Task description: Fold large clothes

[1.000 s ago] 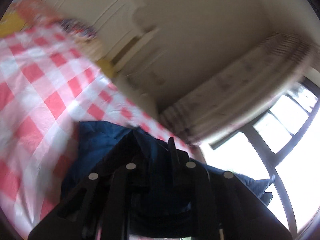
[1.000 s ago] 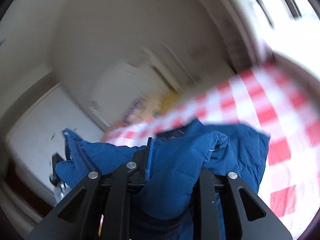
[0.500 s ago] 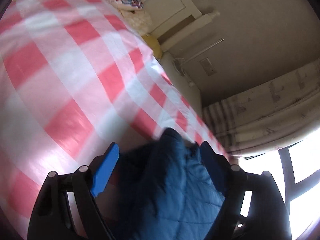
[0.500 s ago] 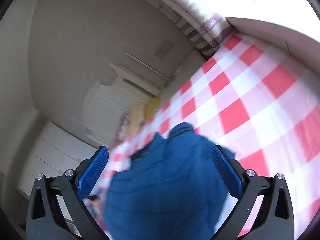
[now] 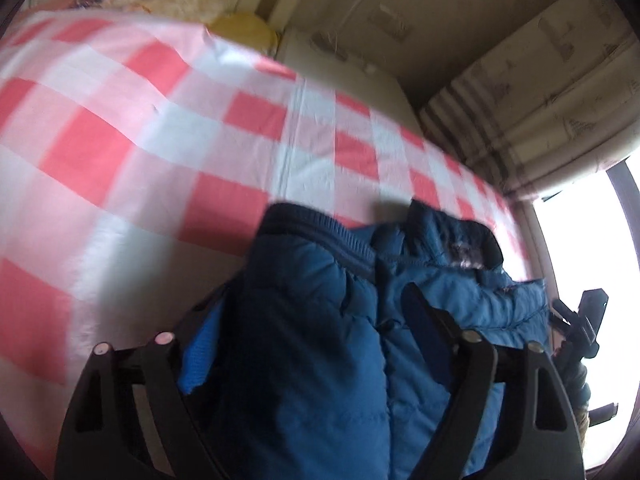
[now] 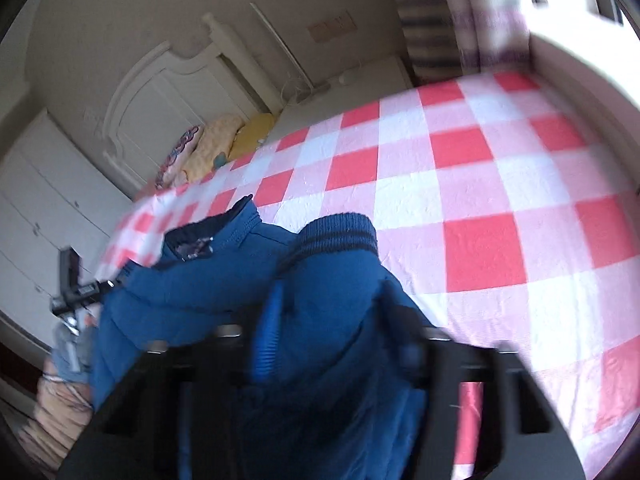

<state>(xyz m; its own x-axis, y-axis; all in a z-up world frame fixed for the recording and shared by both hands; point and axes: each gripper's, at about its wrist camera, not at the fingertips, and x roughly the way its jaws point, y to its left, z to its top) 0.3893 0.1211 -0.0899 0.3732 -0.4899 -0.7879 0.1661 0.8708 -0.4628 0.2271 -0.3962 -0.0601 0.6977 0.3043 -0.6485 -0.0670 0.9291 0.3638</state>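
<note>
A blue quilted jacket (image 5: 312,360) lies bunched on the red and white checked bed sheet (image 5: 120,140). Its collar (image 5: 460,240) is toward the window. My left gripper (image 5: 310,304) straddles a thick fold of the jacket. Its jaws are closing, and the left blue pad (image 5: 200,340) still shows beside the fabric. In the right wrist view the jacket (image 6: 192,292) shows a ribbed cuff (image 6: 340,232) just beyond my right gripper (image 6: 332,296). That gripper's jaws are closing and pinch the sleeve below the cuff.
Pillows (image 6: 212,144) lie at the head of the bed by a white headboard (image 6: 160,92). A curtain (image 5: 520,100) and a bright window are on one side, white cupboards (image 6: 40,200) on the other. A hand (image 6: 60,400) holds the other tool past the jacket.
A second ago both grippers were shut on the raised jacket. Half a second ago both stood wide open over it. Now both have dropped closer to the bed and narrowed around folds of jacket.
</note>
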